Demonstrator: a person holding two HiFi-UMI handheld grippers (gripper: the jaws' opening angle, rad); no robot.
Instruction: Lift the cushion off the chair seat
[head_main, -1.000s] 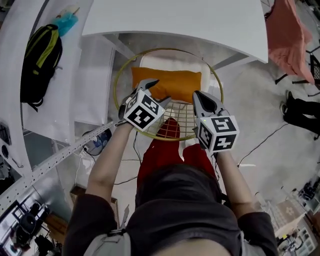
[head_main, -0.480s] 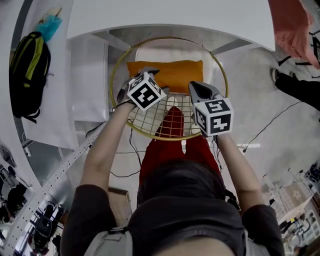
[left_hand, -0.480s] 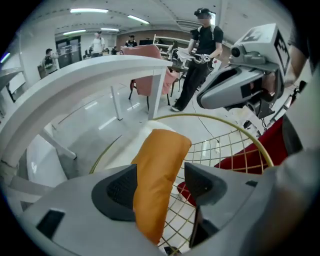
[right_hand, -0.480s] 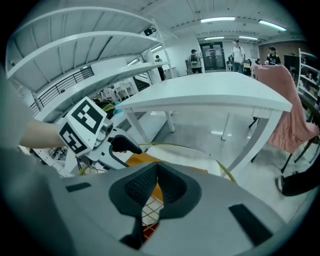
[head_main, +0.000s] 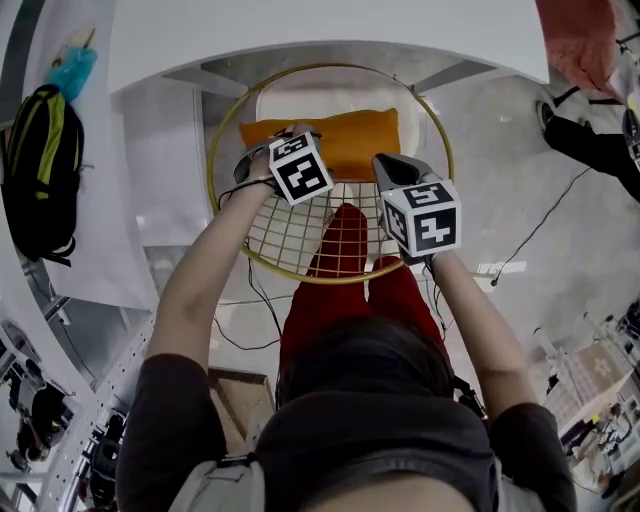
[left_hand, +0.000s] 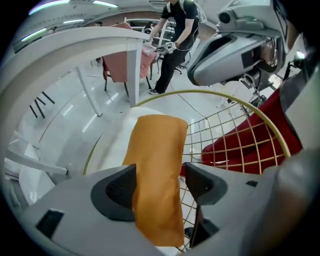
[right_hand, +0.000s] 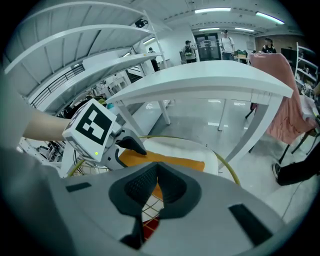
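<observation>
Orange cushion lying across the seat of a gold wire chair, left gripper at its left end, jaws apart with the fabric between them, right gripper jaws pressed together, empty, just beside the cushion's near right edge.

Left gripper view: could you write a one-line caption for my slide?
Left gripper, jaws apart around one end of the orange cushion on the gold wire chair.
</observation>
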